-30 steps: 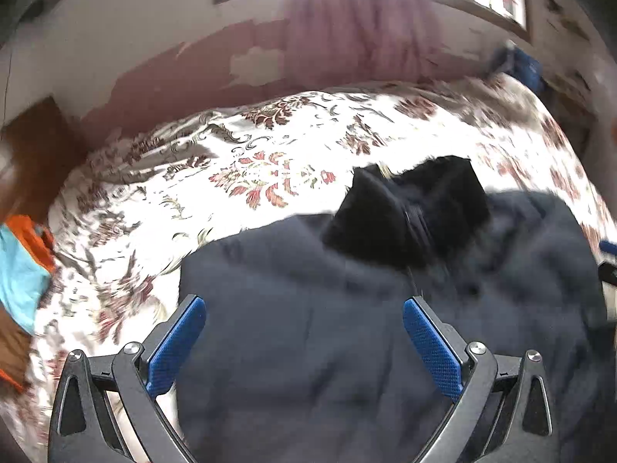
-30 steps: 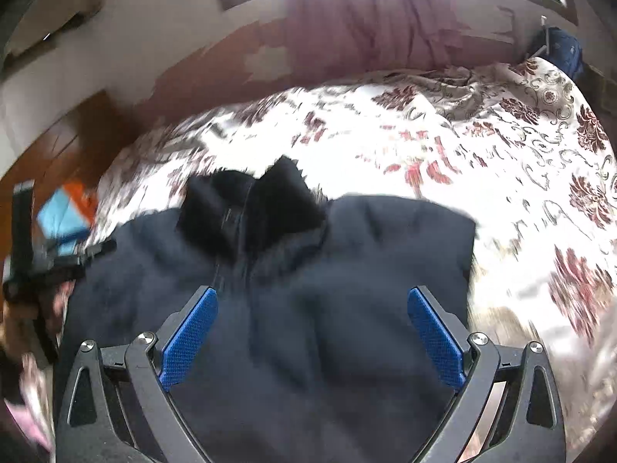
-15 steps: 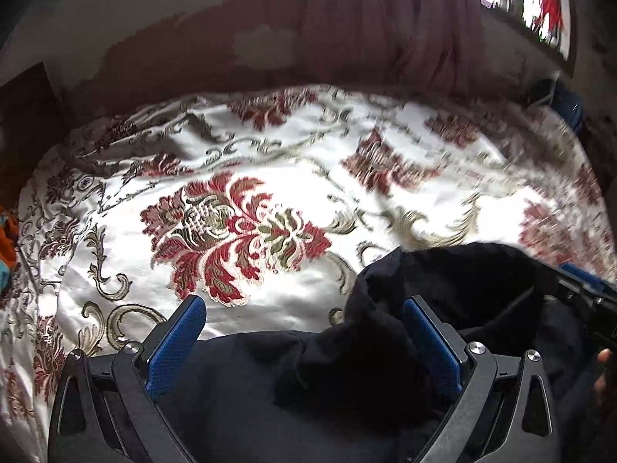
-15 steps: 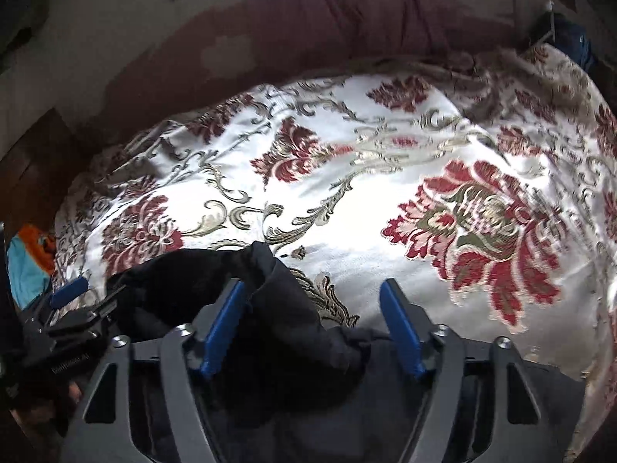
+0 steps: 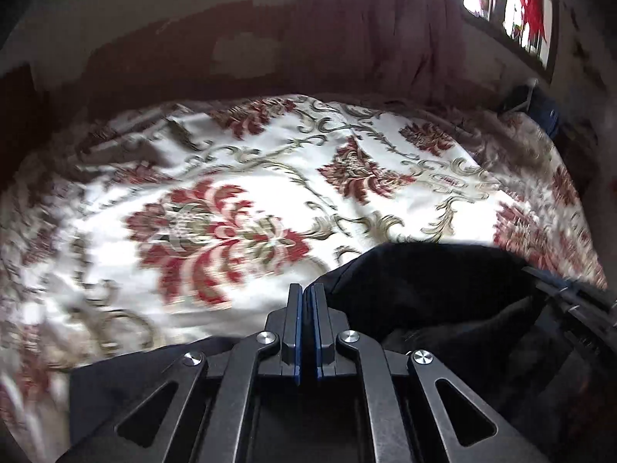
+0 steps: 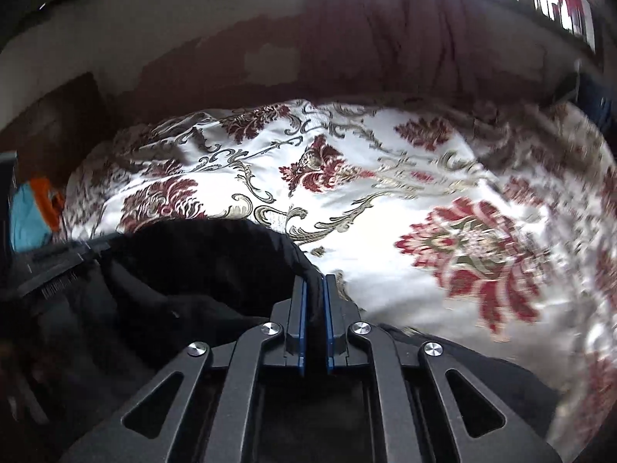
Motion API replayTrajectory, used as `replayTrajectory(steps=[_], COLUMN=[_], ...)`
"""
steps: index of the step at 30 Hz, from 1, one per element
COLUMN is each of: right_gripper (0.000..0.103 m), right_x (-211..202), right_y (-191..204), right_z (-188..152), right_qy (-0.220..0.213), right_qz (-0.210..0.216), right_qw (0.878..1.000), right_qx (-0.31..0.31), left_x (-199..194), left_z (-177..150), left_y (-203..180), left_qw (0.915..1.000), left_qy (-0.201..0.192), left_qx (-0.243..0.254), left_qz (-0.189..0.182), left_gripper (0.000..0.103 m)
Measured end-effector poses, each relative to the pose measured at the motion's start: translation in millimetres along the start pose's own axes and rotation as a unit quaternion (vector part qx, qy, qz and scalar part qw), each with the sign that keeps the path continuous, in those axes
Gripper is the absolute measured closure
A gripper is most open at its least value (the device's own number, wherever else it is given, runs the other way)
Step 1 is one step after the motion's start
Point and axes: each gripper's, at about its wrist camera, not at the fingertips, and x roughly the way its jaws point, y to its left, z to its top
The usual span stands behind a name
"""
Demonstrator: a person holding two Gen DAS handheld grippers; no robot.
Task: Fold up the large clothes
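A dark navy jacket with a black collar (image 5: 432, 293) lies on the floral bedspread (image 5: 231, 208). My left gripper (image 5: 306, 293) is shut at the jacket's top edge, left of the collar, with dark cloth pinched between its blue pads. My right gripper (image 6: 313, 283) is shut on the collar edge (image 6: 216, 262), right of the collar, with black cloth between its pads. Each gripper shows at the edge of the other's view: the right one (image 5: 574, 301) and the left one (image 6: 58, 266).
The bed runs back to a peeling red-and-white wall with a pink curtain (image 5: 393, 38) under a window. A blue bag (image 5: 543, 112) sits at the far right corner. Orange and teal cloth (image 6: 34, 212) lies off the bed's left side.
Both grippers went from wide open above the jacket down to its collar end and closed on the cloth. The view dropped close to the bedspread.
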Motion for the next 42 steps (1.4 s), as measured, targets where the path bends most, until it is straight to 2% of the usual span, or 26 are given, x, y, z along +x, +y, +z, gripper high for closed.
replayTrajectory(steps=[3, 5, 11, 13, 15, 16, 17, 18, 21, 23, 24, 28, 31, 33, 35, 37, 39, 42], right_gripper=[0.098, 0.099, 0.099, 0.099, 0.099, 0.099, 0.099, 0.099, 0.099, 0.097, 0.097, 0.097, 0.096, 0.088, 0.085, 0.085, 0.085, 0.085], right_x=[-21, -29, -29, -19, -15, -14, -14, -14, -15, -25, -32, -58, -75, -76, -65, -46, -25, -5], right_y=[-9, -5, 4, -1, -10, -12, -10, -8, -4, -9, -12, -26, -33, -36, -36, -30, -25, -12], right_z=[-7, -12, -50, -66, -75, -75, -76, -76, -78, -76, -75, -68, -48, -30, -8, 1, 2, -13], right_qy=[-0.001, 0.006, 0.051, 0.076, 0.082, 0.077, 0.074, 0.072, 0.071, 0.057, 0.051, 0.034, -0.001, -0.022, -0.028, -0.006, 0.022, 0.056], right_qz=[-0.003, -0.012, -0.026, -0.045, -0.036, -0.029, -0.025, -0.025, -0.025, -0.004, 0.008, 0.036, 0.045, 0.047, 0.073, 0.105, 0.134, 0.149], right_qw=[1.000, 0.998, 0.990, 0.988, 0.990, 0.991, 0.991, 0.991, 0.990, 0.992, 0.993, 0.994, 0.996, 0.997, 0.997, 0.994, 0.989, 0.986], right_qx=[-0.031, -0.063, -0.125, -0.126, -0.108, -0.104, -0.107, -0.111, -0.121, -0.110, -0.103, -0.095, -0.076, -0.050, 0.000, 0.032, 0.057, 0.041], left_x=[-19, -29, -41, -35, -16, -8, -6, -7, -9, -9, -12, -29, -52, -69, -75, -67, -47, -28], left_z=[-4, -8, -34, -50, -70, -78, -82, -83, -84, -84, -83, -79, -73, -59, -41, -20, -3, -1], left_y=[17, 26, 20, 21, 32, 45, 55, 60, 55, 53, 54, 66, 75, 74, 66, 53, 36, 15], left_qw=[0.9999, 0.9999, 0.9977, 0.9957, 0.9895, 0.9883, 0.9890, 0.9911, 0.9923, 0.9924, 0.9933, 0.9962, 0.9985, 0.9990, 0.9972, 0.9956, 0.9933, 0.9898], left_qy=[0.000, 0.007, 0.033, 0.059, 0.104, 0.127, 0.132, 0.125, 0.112, 0.109, 0.104, 0.085, 0.041, -0.017, -0.059, -0.057, -0.031, 0.000], left_qx=[-0.008, -0.005, 0.058, 0.070, 0.081, 0.063, 0.046, 0.035, 0.048, 0.052, 0.049, 0.005, -0.018, -0.014, -0.014, -0.028, -0.044, -0.047], left_qz=[0.012, 0.008, 0.010, 0.011, 0.059, 0.057, 0.048, 0.032, 0.025, 0.025, 0.011, -0.020, -0.030, -0.038, -0.044, -0.069, -0.102, -0.135], left_gripper=[0.099, 0.099, 0.099, 0.101, 0.101, 0.101, 0.101, 0.101, 0.101, 0.101, 0.101, 0.101, 0.101, 0.101, 0.101, 0.101, 0.101, 0.101])
